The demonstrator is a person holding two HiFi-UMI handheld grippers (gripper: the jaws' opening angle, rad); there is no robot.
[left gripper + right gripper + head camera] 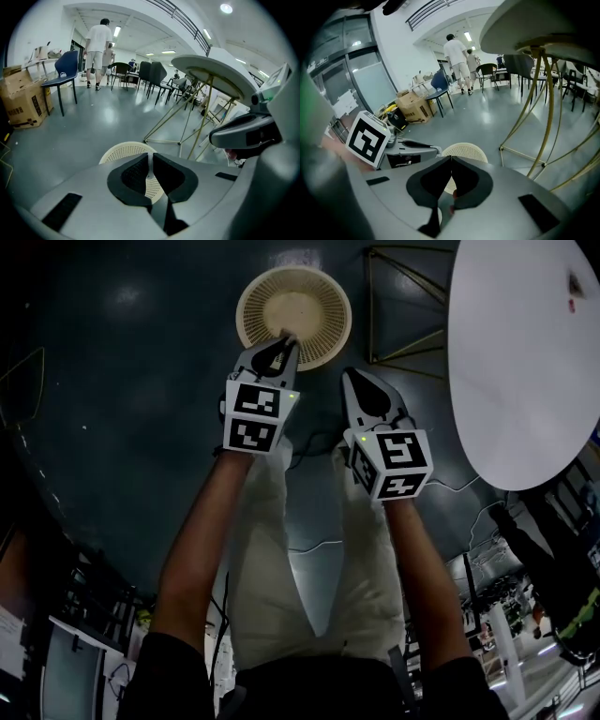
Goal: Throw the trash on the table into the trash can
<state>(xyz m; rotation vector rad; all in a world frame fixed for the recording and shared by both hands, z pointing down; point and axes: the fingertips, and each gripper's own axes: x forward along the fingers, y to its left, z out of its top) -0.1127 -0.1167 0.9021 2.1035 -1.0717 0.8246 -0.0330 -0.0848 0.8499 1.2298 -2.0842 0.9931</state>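
A cream lattice trash can [309, 292] stands on the dark floor ahead of the person's legs. My left gripper [284, 337] hangs over its near rim, jaws pressed on a thin pale scrap of trash [149, 165]; the basket [123, 152] shows just beyond the tips. To the right my right gripper [354, 374] is shut with nothing between its jaws, short of the can [466, 151]. The round white table [525, 362] lies at the right, and a small dark bit of trash [574, 283] rests near its far edge.
The table's gold wire legs [403, 306] stand right beside the can. Further off are a blue chair [63, 75], cardboard boxes [21, 101], dark chairs and a person [98, 44] walking away. A thin cable [450, 486] trails on the floor.
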